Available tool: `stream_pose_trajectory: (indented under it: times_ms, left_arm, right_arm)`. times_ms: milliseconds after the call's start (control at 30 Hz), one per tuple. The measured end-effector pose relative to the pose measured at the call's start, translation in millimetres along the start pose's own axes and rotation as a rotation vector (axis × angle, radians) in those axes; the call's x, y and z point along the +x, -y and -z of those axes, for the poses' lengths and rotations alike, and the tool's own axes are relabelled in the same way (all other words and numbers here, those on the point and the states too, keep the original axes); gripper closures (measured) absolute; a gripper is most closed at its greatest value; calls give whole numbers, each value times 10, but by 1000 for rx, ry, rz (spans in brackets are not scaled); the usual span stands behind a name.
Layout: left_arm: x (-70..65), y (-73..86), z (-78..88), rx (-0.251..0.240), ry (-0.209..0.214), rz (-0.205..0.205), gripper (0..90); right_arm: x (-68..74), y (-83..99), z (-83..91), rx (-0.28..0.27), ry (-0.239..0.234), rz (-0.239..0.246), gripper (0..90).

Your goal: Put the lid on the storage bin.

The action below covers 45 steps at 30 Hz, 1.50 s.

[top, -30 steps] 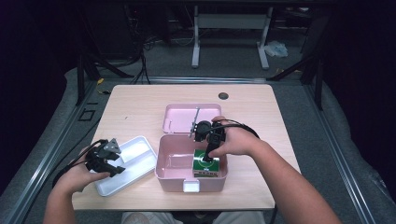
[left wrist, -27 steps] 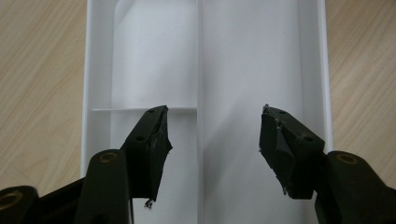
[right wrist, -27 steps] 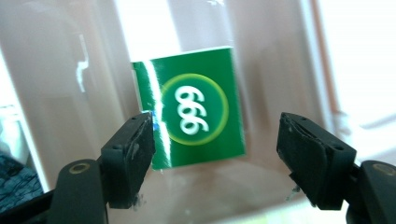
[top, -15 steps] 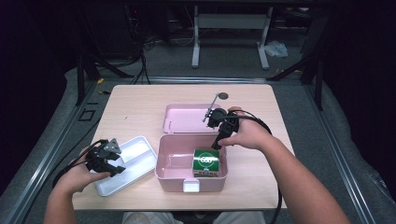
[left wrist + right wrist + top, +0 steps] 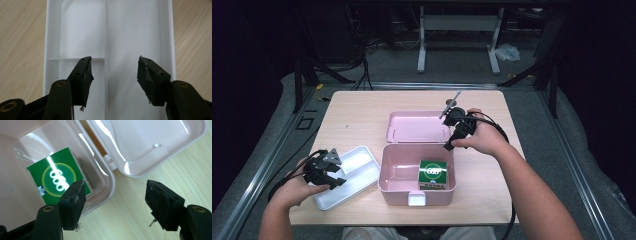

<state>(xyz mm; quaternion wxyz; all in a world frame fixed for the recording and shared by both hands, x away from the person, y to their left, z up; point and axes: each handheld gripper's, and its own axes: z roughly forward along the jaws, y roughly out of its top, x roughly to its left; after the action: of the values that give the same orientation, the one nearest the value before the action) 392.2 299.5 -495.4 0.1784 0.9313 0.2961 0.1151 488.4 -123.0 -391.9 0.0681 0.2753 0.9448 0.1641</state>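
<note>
Green box (image 5: 433, 173) in pink case (image 5: 392, 184), far corner behind right tongs (image 5: 113, 202).

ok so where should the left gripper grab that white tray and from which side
Judging by its shape, grip the white tray by the thin upright rim along a long side, coming from above with one jaw inside and one outside. The tray lies flat on the table, too wide to span; the left gripper hovers open above it.
</note>
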Motion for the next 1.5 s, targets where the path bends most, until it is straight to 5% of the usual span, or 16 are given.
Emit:
stream_pose_trajectory:
  times_ms: [200,533,1167,1333,1500]
  left_arm:
    - [2,-6,29,-14,-5,10,488]
    - [-10,-36,49,-26,-4,10,506]
    - [77,-2,-49,14,-7,51,587]
    - [153,9,-18,-23,19,93,614]
    - [190,37,-82,33,22,105,639]
  right_arm:
    - [-177,103,-78,-67,24,-88,326]
    - [-357,176,-164,-95,40,-174,330]
    - [-401,97,-168,-113,52,-193,330]
    - [-395,117,-139,-114,54,-191,330]
    - [-378,141,-113,-110,60,-183,330]
